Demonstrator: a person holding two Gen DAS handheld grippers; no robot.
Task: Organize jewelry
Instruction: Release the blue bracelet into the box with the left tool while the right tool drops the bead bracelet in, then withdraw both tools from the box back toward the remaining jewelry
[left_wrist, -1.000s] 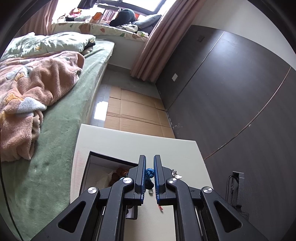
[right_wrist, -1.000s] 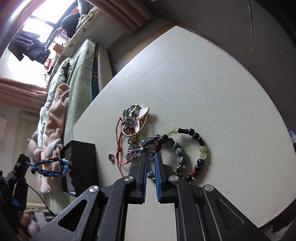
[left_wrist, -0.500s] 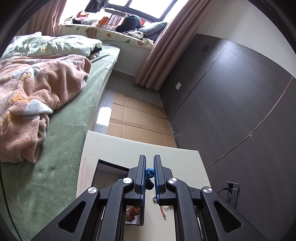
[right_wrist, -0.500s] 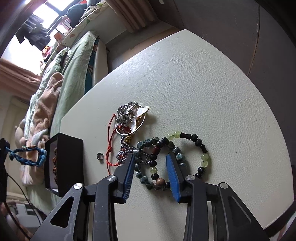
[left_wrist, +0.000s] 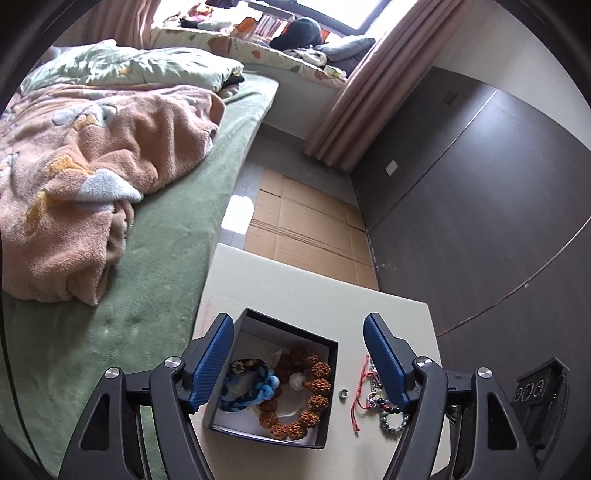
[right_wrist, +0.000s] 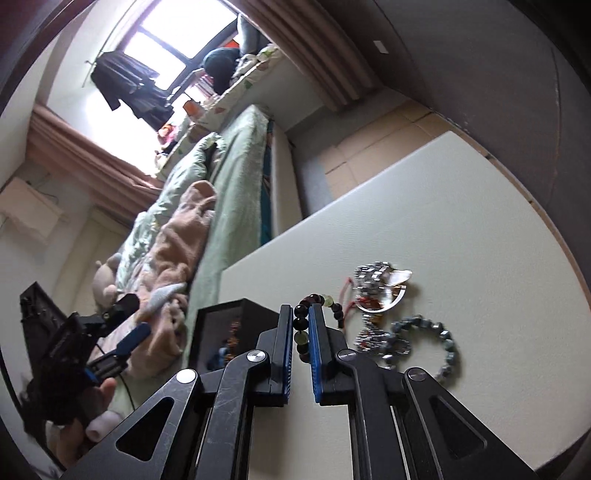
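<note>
Dark-bead bracelet in the right gripper, box off to its left

The right gripper (right_wrist: 301, 330) is clamped on a dark-and-green bead bracelet (right_wrist: 314, 301), lifted off the cream table (right_wrist: 461, 229). The open black box (right_wrist: 236, 314) sits just left of it. The left gripper (left_wrist: 299, 354) hangs above that box, spread wide and empty; a blue braided bracelet (left_wrist: 255, 387) and brown beads (left_wrist: 314, 384) lie inside.

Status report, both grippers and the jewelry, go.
Left gripper open above box, blue bracelet inside. Right gripper shut on beaded bracelet. Remaining jewelry pile on table.
</note>
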